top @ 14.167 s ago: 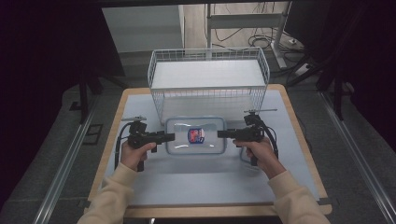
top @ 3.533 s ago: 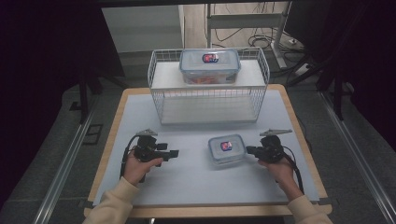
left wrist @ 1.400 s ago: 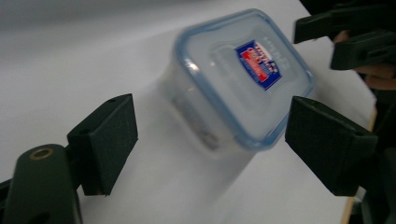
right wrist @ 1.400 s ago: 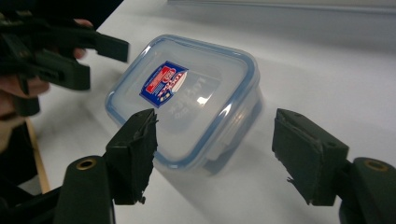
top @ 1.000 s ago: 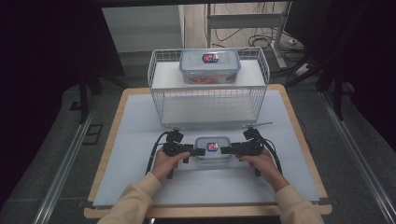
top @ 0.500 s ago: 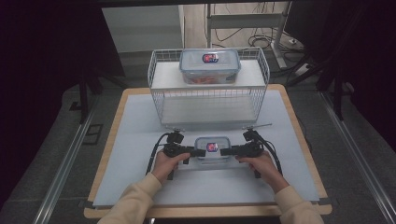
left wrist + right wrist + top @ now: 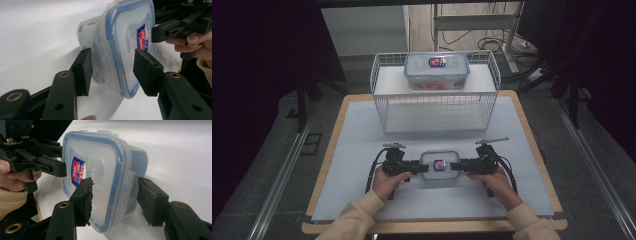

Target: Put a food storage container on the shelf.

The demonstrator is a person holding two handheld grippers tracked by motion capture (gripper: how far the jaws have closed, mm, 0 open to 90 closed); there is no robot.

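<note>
Small container (image 7: 439, 165) flat on surface (image 7: 362, 150), lid up, long axis left-right between claws, both equally near: left claw (image 7: 424, 168) and right claw (image 7: 455, 166) straddling its end latches, just been closing, pads at the flaps, firm clamp unclear.

The small container's (image 7: 100, 187) lid label (image 7: 77, 171) seems printed, but unreadable.
</note>
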